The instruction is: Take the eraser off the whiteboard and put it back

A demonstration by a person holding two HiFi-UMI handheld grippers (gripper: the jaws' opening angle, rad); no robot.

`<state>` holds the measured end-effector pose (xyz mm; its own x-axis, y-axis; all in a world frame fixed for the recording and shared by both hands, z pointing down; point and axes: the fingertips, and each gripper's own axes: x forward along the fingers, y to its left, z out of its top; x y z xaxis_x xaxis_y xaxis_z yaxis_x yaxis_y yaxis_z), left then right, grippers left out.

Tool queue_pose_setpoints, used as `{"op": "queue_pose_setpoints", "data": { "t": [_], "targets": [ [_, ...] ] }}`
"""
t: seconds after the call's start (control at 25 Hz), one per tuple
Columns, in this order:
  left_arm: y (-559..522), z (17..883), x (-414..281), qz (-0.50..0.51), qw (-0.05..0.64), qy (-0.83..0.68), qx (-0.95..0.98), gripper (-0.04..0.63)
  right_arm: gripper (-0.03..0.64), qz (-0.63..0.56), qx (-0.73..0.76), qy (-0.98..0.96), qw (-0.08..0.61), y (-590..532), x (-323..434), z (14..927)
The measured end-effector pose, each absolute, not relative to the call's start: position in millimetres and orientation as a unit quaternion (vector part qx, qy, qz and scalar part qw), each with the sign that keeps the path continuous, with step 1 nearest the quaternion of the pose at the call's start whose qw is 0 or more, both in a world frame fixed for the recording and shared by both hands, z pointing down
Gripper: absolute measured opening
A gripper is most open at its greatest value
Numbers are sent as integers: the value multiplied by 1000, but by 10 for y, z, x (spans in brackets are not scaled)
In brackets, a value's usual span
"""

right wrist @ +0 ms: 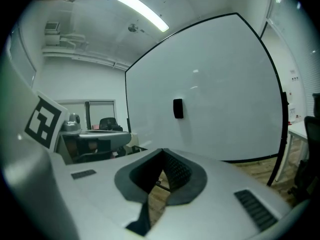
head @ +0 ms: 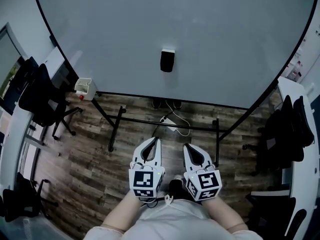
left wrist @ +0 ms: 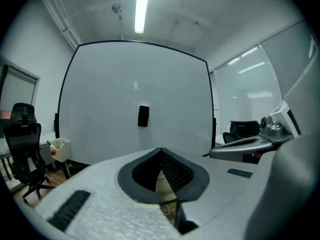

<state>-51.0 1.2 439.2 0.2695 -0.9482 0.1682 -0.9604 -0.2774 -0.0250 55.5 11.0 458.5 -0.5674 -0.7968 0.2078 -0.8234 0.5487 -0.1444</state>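
Observation:
A black eraser (head: pixel 167 60) sticks to the middle of the large whiteboard (head: pixel 210 29); it also shows as the eraser (left wrist: pixel 143 116) in the left gripper view and the eraser (right wrist: pixel 178 108) in the right gripper view. My left gripper (head: pixel 154 141) and right gripper (head: pixel 186 147) are side by side over the wooden floor, well short of the board. Both point toward it. Their jaws meet at the tips with nothing between them, seen on the left gripper (left wrist: pixel 161 150) and the right gripper (right wrist: pixel 162 151).
A white tray box (head: pixel 85 88) with a red item hangs at the board's lower left corner. The board's black stand legs (head: pixel 116 126) and a white cable (head: pixel 175 123) lie ahead on the floor. Black office chairs (head: pixel 37 96) and desks (head: pixel 302 134) flank both sides.

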Motion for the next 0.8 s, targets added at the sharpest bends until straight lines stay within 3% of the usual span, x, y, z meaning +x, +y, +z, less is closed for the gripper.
{"op": "queue_pose_setpoints", "data": {
  "t": [0.32,0.8],
  "targets": [
    [-804,4329,-215,64,25,-606,792,17,28,86,436,-894,53,-713,682,4472],
    [-1787,4084,-423,48,16,-612,790,18,28,81,468,-878,51,-1506,624,4455]
  ]
}}
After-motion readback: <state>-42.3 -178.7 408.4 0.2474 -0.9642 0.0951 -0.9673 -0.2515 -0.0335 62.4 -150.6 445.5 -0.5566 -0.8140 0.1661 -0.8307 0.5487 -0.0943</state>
